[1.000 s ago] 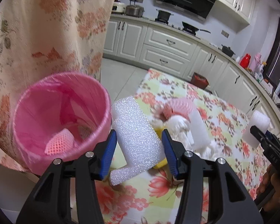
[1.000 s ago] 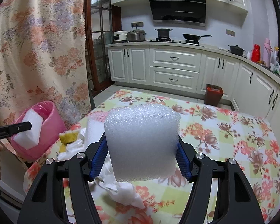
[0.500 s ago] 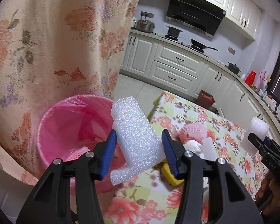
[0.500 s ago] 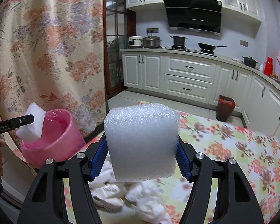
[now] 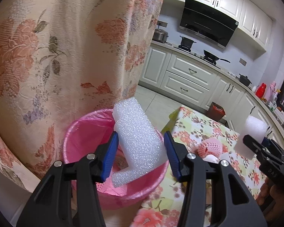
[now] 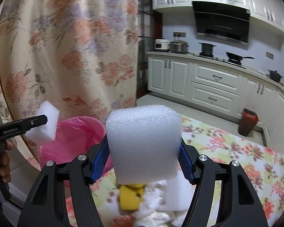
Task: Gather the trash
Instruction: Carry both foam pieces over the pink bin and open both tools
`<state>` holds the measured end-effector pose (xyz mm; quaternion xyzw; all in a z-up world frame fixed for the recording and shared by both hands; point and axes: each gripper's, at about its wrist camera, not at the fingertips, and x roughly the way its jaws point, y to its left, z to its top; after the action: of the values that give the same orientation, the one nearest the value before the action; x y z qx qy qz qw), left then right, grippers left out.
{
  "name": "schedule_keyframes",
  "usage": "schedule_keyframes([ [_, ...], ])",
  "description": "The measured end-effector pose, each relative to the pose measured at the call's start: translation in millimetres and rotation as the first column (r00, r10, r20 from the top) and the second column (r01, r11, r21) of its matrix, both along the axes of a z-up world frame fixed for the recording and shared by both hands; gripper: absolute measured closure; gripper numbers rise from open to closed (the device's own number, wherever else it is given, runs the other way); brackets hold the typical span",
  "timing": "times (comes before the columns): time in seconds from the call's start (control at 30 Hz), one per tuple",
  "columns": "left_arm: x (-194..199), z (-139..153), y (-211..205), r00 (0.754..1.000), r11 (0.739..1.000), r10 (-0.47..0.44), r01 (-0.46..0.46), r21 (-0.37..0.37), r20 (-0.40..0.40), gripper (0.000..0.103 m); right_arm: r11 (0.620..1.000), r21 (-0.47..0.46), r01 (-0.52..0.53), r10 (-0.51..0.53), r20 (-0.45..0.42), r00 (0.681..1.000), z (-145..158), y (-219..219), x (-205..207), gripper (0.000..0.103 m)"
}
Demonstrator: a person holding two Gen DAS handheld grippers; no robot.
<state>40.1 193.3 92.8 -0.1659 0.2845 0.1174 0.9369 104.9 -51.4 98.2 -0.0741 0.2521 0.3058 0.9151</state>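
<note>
My left gripper (image 5: 141, 151) is shut on a white L-shaped foam piece (image 5: 138, 140) and holds it over the mouth of the pink-lined bin (image 5: 81, 132). A pink foam net (image 5: 102, 186) lies inside the bin. My right gripper (image 6: 143, 160) is shut on a white foam block (image 6: 143, 143), held above the floral table (image 6: 255, 162) to the right of the bin (image 6: 73, 136). In the right wrist view the left gripper's foam piece (image 6: 44, 124) hangs above the bin. On the table lie a pink foam net (image 5: 210, 147), a yellow scrap (image 6: 131, 196) and crumpled white paper (image 6: 161, 213).
A floral curtain (image 5: 56, 47) hangs right behind the bin. Kitchen cabinets (image 6: 214, 87) and a dark floor bin (image 6: 248, 123) stand beyond the table. The table's near left corner (image 5: 179, 111) meets the pink bin's rim.
My left gripper has carried the L-shaped foam from the table side to over the bin's mouth. My right gripper, with its block, has swung left towards the bin.
</note>
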Motion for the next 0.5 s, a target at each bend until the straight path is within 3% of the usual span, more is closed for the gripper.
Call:
schedule_keyframes([
  [0.5, -2, 0, 32, 1.000, 1.000, 0.030, -0.030, -0.002, 0.004, 0.055, 0.989, -0.010, -0.147, 0.147, -0.044, 0.988, -13, 95, -2, 0.040],
])
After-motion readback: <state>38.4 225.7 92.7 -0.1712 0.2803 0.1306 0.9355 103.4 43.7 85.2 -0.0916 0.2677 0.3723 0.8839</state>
